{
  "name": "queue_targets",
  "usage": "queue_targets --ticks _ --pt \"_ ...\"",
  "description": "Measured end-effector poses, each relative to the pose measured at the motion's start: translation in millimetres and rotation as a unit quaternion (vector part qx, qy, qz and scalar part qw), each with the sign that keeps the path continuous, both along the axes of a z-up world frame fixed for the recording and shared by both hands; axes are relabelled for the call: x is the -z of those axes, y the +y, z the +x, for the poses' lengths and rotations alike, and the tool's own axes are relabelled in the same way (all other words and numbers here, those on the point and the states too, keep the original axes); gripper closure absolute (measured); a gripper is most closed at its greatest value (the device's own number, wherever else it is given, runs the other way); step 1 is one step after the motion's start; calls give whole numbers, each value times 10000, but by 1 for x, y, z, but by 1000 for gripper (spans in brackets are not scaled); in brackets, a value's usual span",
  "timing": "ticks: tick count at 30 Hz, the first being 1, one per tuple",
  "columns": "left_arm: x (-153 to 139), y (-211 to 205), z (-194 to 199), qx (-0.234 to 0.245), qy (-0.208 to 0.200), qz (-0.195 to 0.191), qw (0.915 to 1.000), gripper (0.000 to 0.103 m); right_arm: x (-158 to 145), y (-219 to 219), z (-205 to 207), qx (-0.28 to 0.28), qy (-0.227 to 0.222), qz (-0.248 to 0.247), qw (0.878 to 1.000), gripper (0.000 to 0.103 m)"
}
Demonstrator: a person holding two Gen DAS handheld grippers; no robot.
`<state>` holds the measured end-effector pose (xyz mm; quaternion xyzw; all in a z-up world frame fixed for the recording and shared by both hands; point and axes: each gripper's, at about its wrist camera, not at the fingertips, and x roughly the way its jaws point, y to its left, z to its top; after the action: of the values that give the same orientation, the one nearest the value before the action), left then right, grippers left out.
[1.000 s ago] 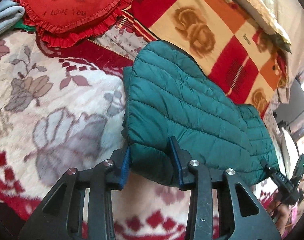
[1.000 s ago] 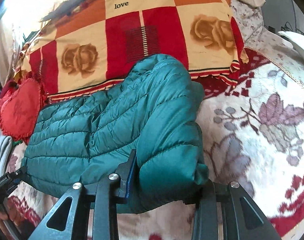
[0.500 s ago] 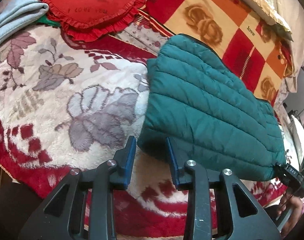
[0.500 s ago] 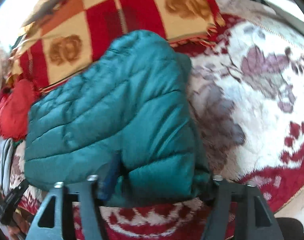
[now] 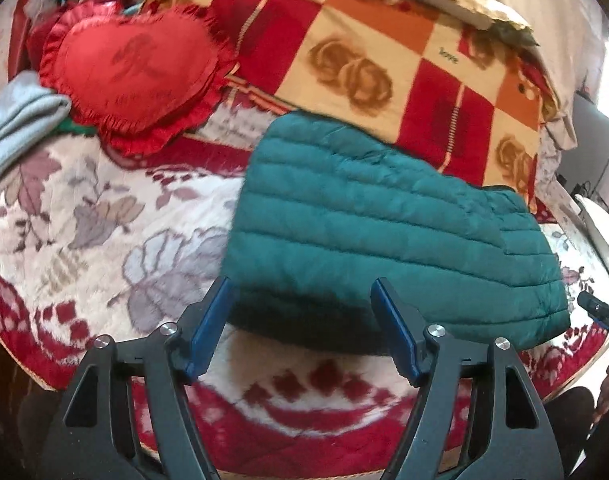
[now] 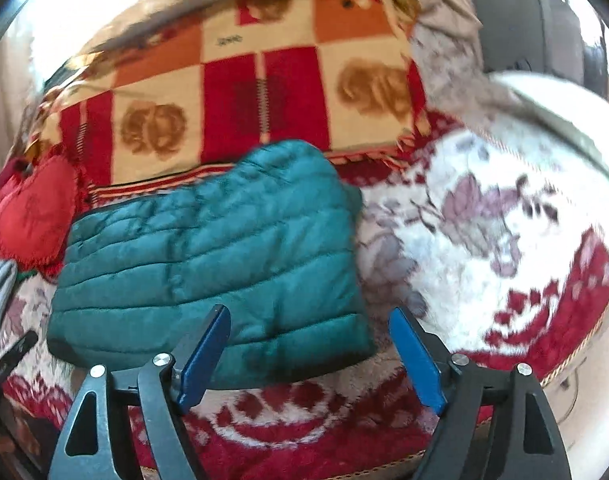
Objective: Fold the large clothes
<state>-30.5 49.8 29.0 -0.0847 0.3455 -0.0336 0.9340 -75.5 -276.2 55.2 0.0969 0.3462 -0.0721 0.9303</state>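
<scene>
Jacket [image 5: 384,240], green and puffy, lies folded flat on the flowery blanket [image 5: 84,220], just past both tongs. Left tongs [image 5: 300,320] are opening, with nothing between the blue pads. Right tongs [image 6: 308,344] are opening too, and nothing is held. A red heart pillow [image 5: 132,76] sits far off to the left.

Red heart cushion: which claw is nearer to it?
Left. The left claw is at the jacket's end nearest the cushion; the right claw is at the far end.
</scene>
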Motion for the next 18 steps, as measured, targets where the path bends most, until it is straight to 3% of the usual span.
queue_targets --ticks 6,15,18 --pt "-10 -27 4 152 -30 166 9997 31 -16 50 4 -480 -330 -439 9973 17" --pt "-17 -42 7 190 -146 287 9993 31 -15 94 22 -841 -369 -548 9943 15" --pt "-17 -44 9 199 -147 381 9990 31 -14 100 23 -849 -403 -594 9938 9"
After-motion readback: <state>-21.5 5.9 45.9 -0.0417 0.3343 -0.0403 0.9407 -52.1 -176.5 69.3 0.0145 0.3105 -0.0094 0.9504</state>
